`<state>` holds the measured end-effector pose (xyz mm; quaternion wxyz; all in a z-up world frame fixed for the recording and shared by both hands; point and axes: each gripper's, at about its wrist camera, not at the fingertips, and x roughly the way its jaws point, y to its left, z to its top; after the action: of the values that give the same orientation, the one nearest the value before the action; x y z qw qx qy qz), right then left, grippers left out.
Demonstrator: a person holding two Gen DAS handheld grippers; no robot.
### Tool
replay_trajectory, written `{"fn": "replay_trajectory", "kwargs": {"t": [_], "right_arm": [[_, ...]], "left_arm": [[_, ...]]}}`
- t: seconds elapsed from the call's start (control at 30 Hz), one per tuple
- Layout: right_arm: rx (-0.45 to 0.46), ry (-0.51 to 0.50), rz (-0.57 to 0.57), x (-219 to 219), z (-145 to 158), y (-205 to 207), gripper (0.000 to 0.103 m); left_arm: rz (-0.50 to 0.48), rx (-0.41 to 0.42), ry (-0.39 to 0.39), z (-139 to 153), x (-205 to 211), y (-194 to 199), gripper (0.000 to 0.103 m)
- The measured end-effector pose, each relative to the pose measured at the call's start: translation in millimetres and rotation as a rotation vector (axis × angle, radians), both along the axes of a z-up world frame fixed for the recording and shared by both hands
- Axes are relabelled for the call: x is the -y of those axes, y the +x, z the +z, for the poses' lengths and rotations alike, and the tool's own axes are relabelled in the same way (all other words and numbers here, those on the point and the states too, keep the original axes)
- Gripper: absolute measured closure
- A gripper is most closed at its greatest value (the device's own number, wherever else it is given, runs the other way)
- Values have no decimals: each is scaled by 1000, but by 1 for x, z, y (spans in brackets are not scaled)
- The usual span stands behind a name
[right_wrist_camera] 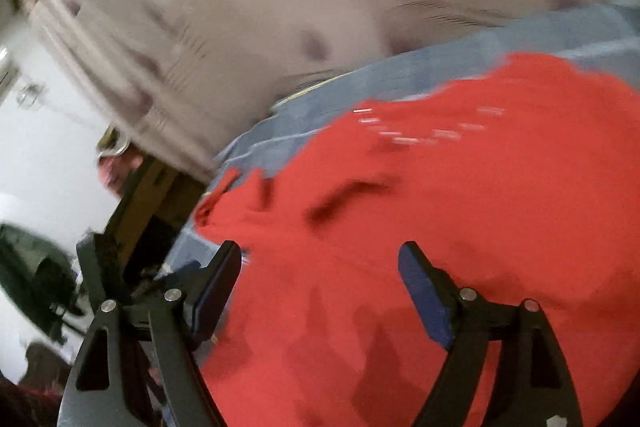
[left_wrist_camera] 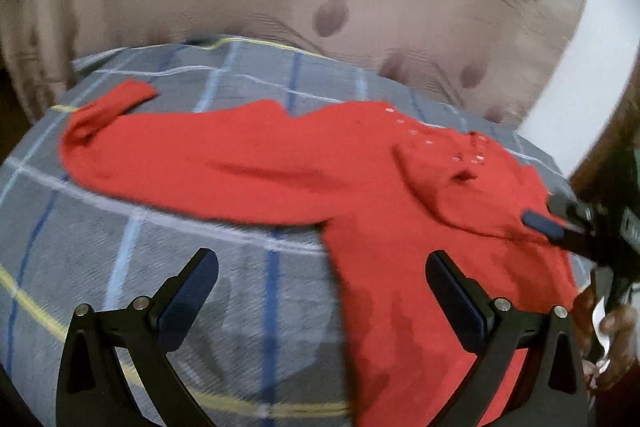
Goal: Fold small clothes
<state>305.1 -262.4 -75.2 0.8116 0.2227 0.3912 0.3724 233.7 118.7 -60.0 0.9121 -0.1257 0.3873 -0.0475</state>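
Red garment (left_wrist_camera: 360,187) lies beneath each hand-held gripper, left (left_wrist_camera: 322,291) and right (right_wrist_camera: 320,283), both spread wide, empty

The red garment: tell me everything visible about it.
The red garment is a small long-sleeved top of soft knit-looking fabric with small pale marks near its neck. It lies unfolded and rumpled on the blue-grey checked sheet, one sleeve stretched away from the body. Neither open gripper holds it; whether the right gripper touches it is unclear.

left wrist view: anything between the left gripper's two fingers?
Both. Bare plaid bedspread fills most of the open left gripper's gap; the red top's edge covers the right part.
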Motion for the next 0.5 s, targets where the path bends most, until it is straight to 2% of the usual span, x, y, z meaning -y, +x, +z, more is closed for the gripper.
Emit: {"fn": "replay_trajectory", "kwargs": {"t": [0.2,0.3,0.37,0.43,0.5], "right_arm": [[17,-154,-137,67,-19,-40,18],[-7,-92,-159,84,-29,-50,17],[1,-48,-172,89,-29,-52,9],[-20,-8,-188,95,-32,-50,7],[-47,15,-192,98,-36,-47,7]], "left_arm": [[-77,-26,13,-3,23,36,0],[-111,-20,-23,-1,38,59,0],[-142,-15,-62,0,51,72,0],[-184,-27,-81,1,68,86,0],[-201,-23,-62,1,83,95,0]]}}
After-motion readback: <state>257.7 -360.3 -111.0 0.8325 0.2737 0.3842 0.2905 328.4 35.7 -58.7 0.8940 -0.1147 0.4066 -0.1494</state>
